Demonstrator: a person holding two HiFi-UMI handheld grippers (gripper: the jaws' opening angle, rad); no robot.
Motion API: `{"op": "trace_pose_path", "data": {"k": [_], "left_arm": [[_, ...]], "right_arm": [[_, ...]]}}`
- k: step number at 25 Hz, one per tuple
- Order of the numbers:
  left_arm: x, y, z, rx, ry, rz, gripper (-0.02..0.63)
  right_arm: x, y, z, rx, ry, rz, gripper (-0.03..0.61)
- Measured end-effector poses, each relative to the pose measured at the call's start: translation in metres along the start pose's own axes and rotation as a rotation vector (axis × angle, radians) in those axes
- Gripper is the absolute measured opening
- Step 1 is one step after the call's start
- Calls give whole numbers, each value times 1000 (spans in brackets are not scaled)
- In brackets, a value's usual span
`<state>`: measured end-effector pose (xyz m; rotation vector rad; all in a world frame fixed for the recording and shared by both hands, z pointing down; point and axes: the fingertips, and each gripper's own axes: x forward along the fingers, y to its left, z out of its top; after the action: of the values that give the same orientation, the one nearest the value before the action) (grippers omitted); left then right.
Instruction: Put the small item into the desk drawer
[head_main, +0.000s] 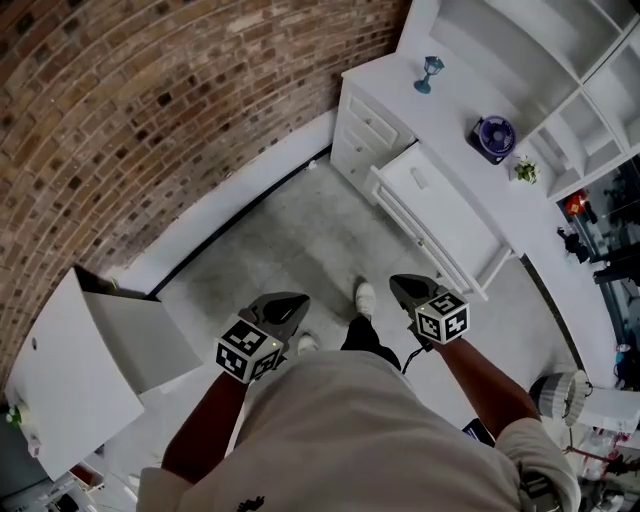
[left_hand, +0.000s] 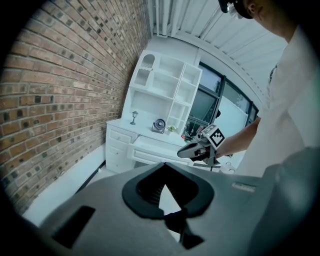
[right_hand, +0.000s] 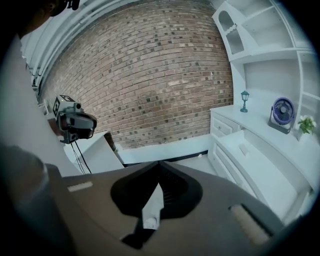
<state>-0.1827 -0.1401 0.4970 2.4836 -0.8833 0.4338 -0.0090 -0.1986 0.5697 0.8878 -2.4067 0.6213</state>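
Shelf unit (head_main: 560, 60): upper tiers cut off by the top and right edges of the head view.
Small pale item (head_main: 418, 180) in the open desk drawer (head_main: 455, 220): too small to identify.
Clutter (head_main: 590, 225) at the far right: dark and red shapes, indistinct.
Torso (head_main: 350, 430) hides the legs; only the shoes (head_main: 365, 295) show.
White cabinet (head_main: 70, 370), near left: cut by the edge.

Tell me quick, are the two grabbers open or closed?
Left gripper: fingers closed, holding nothing.
Right gripper: fingers closed, holding nothing.
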Motion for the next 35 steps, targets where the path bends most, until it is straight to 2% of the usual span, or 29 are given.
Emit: {"op": "trace_pose_path", "data": {"k": [11, 27, 35], "left_arm": [[-21, 4, -25, -16, 1, 9, 6], [-27, 1, -18, -15, -27, 39, 6], [-17, -6, -12, -7, -30, 26, 6]], "right_arm": [[-9, 56, 11, -70, -26, 51, 13], [-19, 71, 38, -123, -70, 95, 12], [-28, 67, 42, -131, -86, 89, 12]]}}
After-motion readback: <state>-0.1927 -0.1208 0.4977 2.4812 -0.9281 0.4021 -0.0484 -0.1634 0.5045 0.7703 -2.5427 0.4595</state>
